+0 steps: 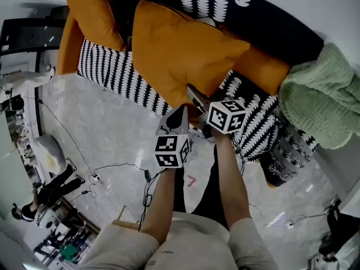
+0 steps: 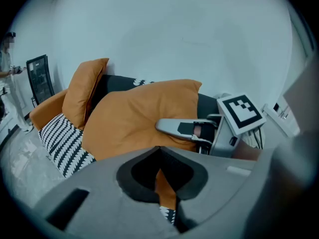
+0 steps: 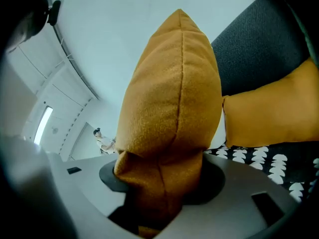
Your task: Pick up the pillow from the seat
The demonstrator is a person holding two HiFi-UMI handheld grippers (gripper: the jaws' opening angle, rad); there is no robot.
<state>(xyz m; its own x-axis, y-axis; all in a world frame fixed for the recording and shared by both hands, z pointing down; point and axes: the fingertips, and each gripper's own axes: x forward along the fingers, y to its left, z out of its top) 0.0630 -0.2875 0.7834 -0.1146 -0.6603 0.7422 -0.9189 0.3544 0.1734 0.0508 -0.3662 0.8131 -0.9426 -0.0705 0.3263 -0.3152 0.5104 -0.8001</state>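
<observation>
Because the orange pillow [image 1: 180, 49] looks light, soft and squashy, we judge its lower edge the best hold, where the left tool [image 2: 162, 183] and right tool [image 3: 154, 198] each clamp bunched fabric, holding it mid-frame above the seat [image 1: 112, 72]; we count two tools and three cushions: this one, a second cushion [image 1: 93, 10] upper left, a third cushion [image 1: 269, 71] at right.

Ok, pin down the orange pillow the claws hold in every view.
Head view: pillow upper centre, above left claw and right claw.
Left gripper view: pillow centre, edge pinched in the left claw.
Right gripper view: pillow centre, corner bunched in the right claw.
Shared landmark: black-and-white seat cover.
</observation>
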